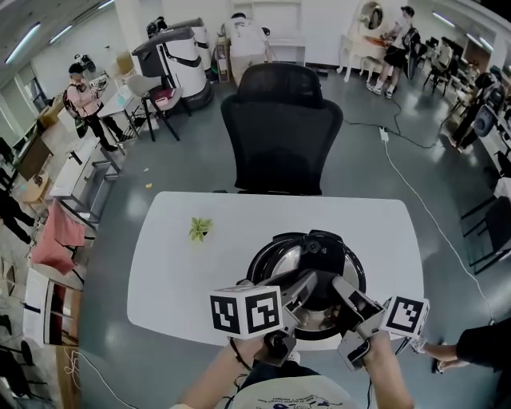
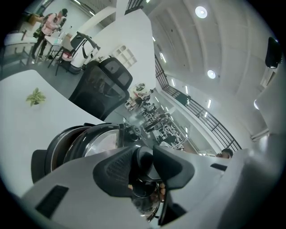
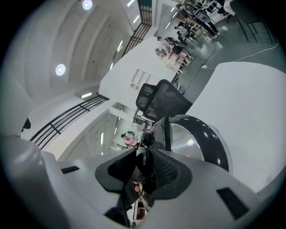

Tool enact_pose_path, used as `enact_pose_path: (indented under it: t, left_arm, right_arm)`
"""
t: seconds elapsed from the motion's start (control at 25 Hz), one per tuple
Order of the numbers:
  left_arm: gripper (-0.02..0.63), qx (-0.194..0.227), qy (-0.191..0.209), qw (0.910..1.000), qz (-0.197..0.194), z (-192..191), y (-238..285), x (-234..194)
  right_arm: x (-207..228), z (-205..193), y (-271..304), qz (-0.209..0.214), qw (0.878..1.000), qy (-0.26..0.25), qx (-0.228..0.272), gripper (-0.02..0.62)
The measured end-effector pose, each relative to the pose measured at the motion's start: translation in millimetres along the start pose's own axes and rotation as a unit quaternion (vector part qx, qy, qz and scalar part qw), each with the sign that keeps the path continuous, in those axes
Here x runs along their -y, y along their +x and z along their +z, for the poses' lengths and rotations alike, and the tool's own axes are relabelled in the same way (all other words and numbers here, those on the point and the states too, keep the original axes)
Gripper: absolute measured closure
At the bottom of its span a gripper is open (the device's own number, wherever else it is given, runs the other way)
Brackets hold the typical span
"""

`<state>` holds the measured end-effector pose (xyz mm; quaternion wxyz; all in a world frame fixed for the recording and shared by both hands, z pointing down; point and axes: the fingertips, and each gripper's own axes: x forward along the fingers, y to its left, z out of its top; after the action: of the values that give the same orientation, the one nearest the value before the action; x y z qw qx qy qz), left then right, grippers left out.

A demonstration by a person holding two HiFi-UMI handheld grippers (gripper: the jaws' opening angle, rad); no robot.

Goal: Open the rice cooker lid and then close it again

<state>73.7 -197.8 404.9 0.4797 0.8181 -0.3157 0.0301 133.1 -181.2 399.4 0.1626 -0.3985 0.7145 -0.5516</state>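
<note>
Open-plan office or lab hall

A white table [image 1: 176,264] is set on a grey floor [image 1: 383,200], with a black mesh office chair [image 1: 279,128] placed at its far side. Desks [image 1: 76,172] are lined along the left, and more chairs [image 1: 439,72] are grouped at the right. A person [image 1: 84,100] is seen standing at a workstation. A power strip with its cable [image 1: 384,134] is laid across the floor. A large white-and-black machine [image 1: 180,64] is parked by the far wall. A railed upper gallery [image 2: 210,125] and round ceiling lights [image 2: 201,12] are seen overhead.

no text, label, brand or number legible on anything in view
</note>
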Motion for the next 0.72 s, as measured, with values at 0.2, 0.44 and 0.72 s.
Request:
enact_pose_path:
  t: [0.2,0.44,0.72]
  left_arm:
    - [0.451,0.002,-0.006,1.0,0.004,5.5,-0.4,-16.7]
    - [0.451,0.0,-0.008,0.9999,0.006,7.9,-0.4,-32.2]
    - [0.451,-0.004,-0.01,0.9999,0.007,10.4,0.6,-40.1]
  right_arm:
    - [4.7,-3.4,16.9,0.0,1.0,0.004,-0.007,0.466]
    - [11.3,-8.4,30.2,-0.002,1.0,0.008,-0.008,0.466]
    - [14.3,-9.6,38.0,-0.008,1.0,0.012,-0.008,0.466]
